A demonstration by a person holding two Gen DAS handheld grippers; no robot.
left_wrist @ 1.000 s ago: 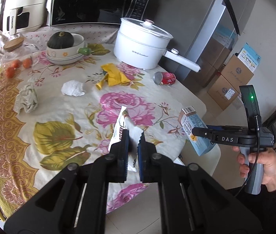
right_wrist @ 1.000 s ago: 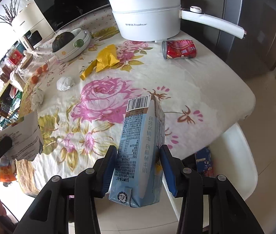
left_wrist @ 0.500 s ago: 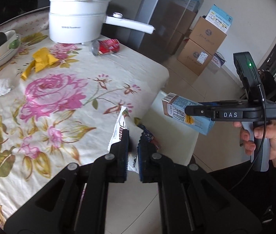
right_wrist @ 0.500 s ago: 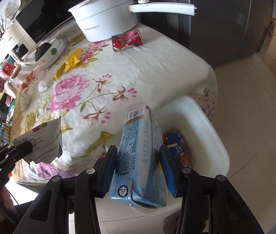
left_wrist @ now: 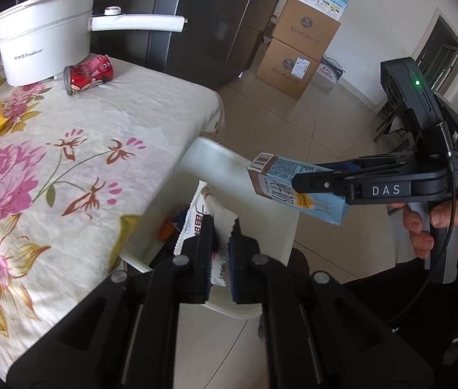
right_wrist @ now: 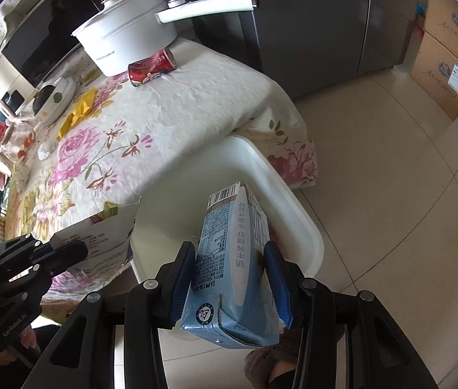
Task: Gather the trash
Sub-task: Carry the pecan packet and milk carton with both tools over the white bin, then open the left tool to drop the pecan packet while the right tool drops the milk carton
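Note:
My left gripper (left_wrist: pixel 219 233) is shut on a white torn wrapper (left_wrist: pixel 196 215) and holds it over the near end of a white bin (left_wrist: pixel 222 159) that stands on the floor beside the table. My right gripper (right_wrist: pixel 230 261) is shut on a blue milk carton (right_wrist: pixel 229 246) and holds it above the same bin (right_wrist: pixel 297 214). The carton (left_wrist: pixel 297 191) and the right gripper (left_wrist: pixel 297 180) show in the left wrist view; the left gripper (right_wrist: pixel 79 249) and wrapper (right_wrist: pixel 105 236) show in the right wrist view. Some trash lies inside the bin (left_wrist: pixel 177 223).
On the floral tablecloth (left_wrist: pixel 66 149) lie a red can (left_wrist: pixel 88 74), a yellow wrapper (right_wrist: pixel 78 113) and a crumpled tissue (right_wrist: pixel 45 150). A white pot (left_wrist: pixel 44 48) with a long handle stands behind the can. Cardboard boxes (left_wrist: pixel 297 45) stand on the tiled floor by a dark fridge (right_wrist: pixel 319 22).
Both grippers moved right, off the table, and now hold the wrapper and the carton over the white bin. Both stayed shut on their items.

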